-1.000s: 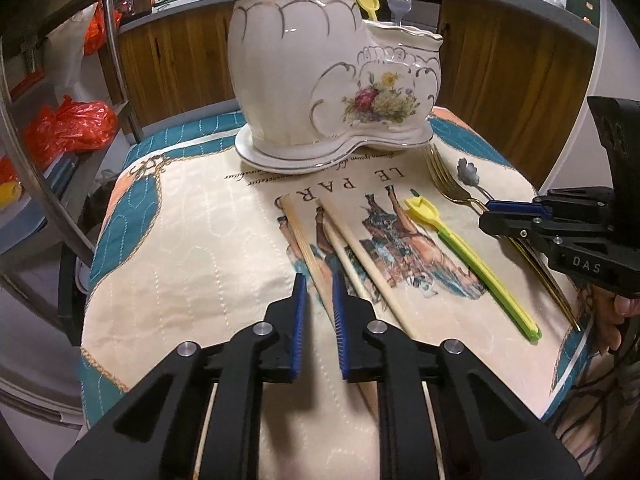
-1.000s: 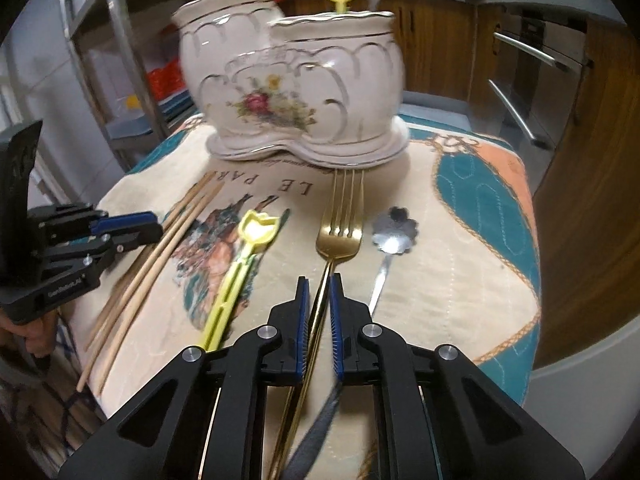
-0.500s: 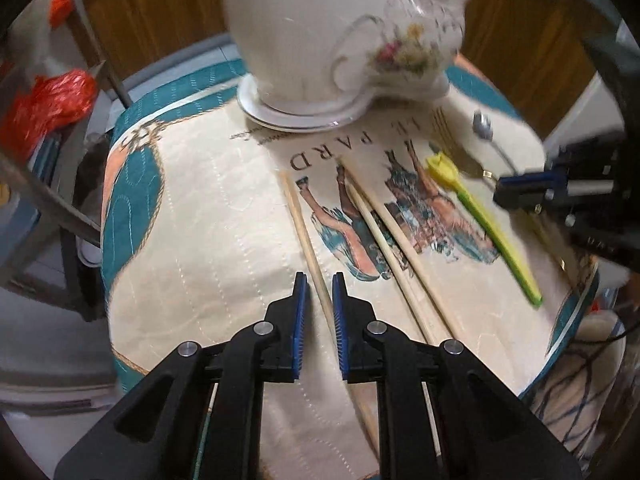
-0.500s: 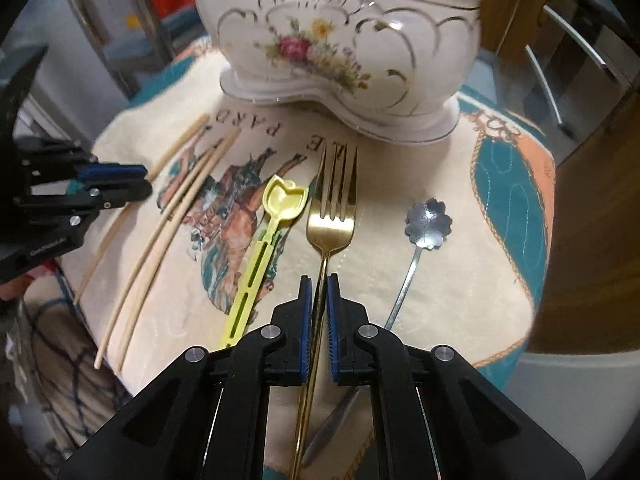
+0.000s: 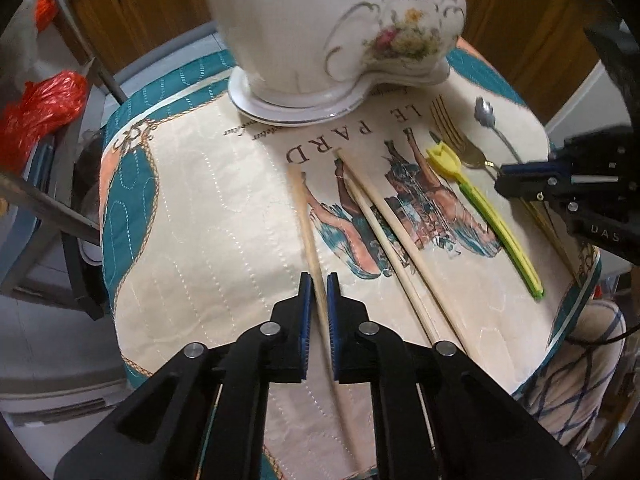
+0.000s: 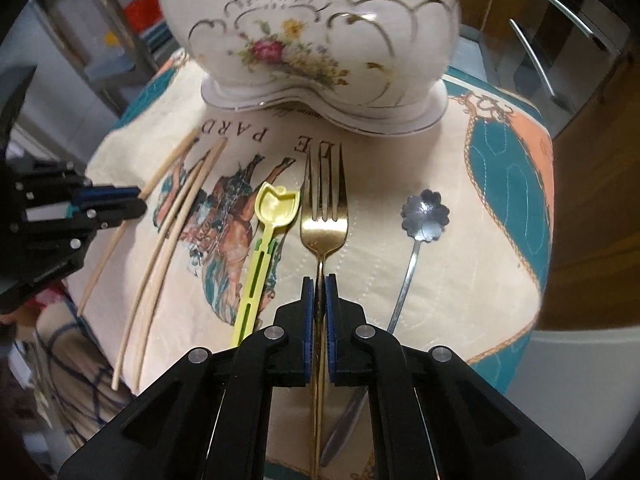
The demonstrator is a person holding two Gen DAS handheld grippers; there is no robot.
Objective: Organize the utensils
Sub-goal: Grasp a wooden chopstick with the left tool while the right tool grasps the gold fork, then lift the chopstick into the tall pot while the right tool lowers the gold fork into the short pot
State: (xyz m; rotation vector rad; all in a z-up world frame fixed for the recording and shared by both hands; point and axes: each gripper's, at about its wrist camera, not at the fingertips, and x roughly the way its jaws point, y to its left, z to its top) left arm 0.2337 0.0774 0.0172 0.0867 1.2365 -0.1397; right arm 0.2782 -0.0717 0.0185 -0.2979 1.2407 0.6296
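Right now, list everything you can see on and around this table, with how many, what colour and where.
ceramic holder: one, white with gold trim and flowers, far end of the cloth
chopsticks: three, pale wood, left part of the cloth; one lies apart on the left
scoop: one, yellow-green plastic, left of the fork
fork: one, gold, centre
spoon: one, silver with flower bowl, right of the fork
tablecloth: one, cream with teal border
plastic bag: one, red, on the rack at left
left claw: black, blue pads, around the lone chopstick
right claw: black, blue pads, around the fork handle
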